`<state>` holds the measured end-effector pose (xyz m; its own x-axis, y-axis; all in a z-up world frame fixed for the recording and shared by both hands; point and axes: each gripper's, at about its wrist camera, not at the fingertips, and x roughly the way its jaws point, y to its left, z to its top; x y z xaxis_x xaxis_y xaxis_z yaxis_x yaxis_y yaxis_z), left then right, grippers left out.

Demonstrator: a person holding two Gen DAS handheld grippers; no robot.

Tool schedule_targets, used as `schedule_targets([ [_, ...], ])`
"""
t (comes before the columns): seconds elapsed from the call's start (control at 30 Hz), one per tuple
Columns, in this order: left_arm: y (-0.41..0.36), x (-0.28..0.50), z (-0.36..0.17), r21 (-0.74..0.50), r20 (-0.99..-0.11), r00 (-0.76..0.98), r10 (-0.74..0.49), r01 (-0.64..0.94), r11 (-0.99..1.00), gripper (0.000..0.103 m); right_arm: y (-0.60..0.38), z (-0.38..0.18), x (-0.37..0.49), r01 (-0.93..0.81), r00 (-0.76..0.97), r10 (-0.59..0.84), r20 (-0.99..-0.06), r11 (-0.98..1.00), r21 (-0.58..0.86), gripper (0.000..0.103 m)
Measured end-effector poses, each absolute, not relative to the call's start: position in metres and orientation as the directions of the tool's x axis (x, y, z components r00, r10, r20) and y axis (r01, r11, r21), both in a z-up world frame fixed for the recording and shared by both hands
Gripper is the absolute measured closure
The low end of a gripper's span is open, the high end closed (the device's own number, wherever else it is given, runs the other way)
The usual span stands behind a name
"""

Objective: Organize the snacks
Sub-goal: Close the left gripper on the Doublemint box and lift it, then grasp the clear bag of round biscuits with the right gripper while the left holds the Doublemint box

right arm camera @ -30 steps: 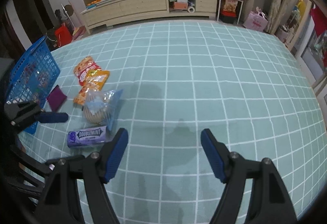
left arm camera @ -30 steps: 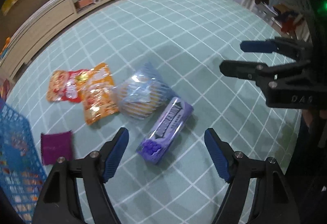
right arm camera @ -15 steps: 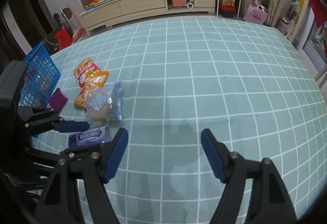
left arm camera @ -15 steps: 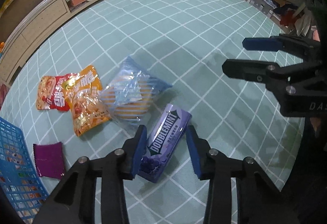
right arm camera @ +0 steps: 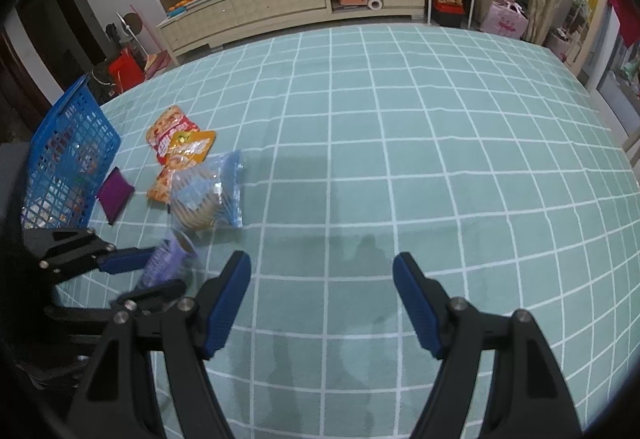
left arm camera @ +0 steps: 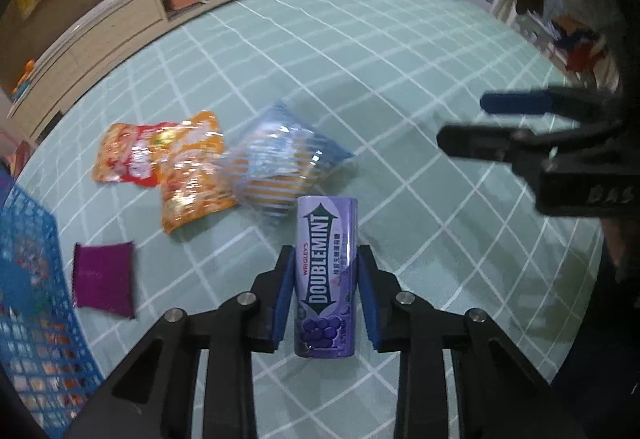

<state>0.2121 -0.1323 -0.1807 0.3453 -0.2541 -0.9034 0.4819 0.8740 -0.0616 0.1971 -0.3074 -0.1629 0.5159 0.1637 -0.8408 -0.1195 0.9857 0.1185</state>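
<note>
1. Left gripper (left arm camera: 326,295): jaws, wide apart a second ago, are closing on the gum bottle (left arm camera: 326,275), now turned lengthwise between them.
2. Right gripper (right arm camera: 322,299): jaws are held released, nothing between.
3. Basket (left arm camera: 24,279), left of the jaws: judged the bottle's destination.

We see a purple gum bottle (left arm camera: 325,275) printed with a dark green arrow band, white lettering and dark purple berries, between our left gripper (left arm camera: 325,297)'s black arms and blue pads. It sits above a table (left arm camera: 400,87) covered in pale teal cloth crossed by a white grid, on which lie a red and orange snack packet (left arm camera: 128,155), an orange packet (left arm camera: 192,175), a clear bag with blue stripes (left arm camera: 280,167) over golden-brown contents, and a plain magenta pouch (left arm camera: 103,279). Our blue mesh basket (left arm camera: 28,303) stands at the left, our right gripper (right arm camera: 322,299) shows the same black and blue, and beyond are a cream cabinet (right arm camera: 280,5) and a pink bag (right arm camera: 505,21).
</note>
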Motion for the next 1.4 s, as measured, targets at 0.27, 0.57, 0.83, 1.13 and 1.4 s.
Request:
schedule_targets([
  [0.27,-0.096,0.203,-0.159,-0.026,-0.873,0.444,-0.203,0.373,0.927,0.074,-0.288,-0.167,0.201,-0.184,0.482,0.228,-0.846,0.970,0.156,0.026],
  [0.57,-0.067,0.210,-0.147,0.031,-0.843,0.523,-0.129,0.286,0.958,0.074,-0.254,-0.166,0.222,-0.288,0.459,0.250,-0.853,0.950,0.123,0.021],
  [0.83,-0.058,0.224,-0.162,0.023,-0.847,0.519,-0.112,0.247,0.969,0.074,-0.226,-0.173,0.241,-0.349,0.428,0.266,-0.864,0.930,0.114,0.021],
  [1.13,-0.051,0.231,-0.174,0.023,-0.850,0.519,-0.091,0.209,0.978,0.074,-0.196,-0.183,0.258,-0.392,0.408,0.250,-0.878,0.916,0.078,0.021],
  [1.4,-0.056,0.234,-0.173,0.031,-0.848,0.523,-0.083,0.205,0.978,0.074,-0.190,-0.188,0.259,-0.412,0.437,0.218,-0.873,0.911,0.022,0.037],
])
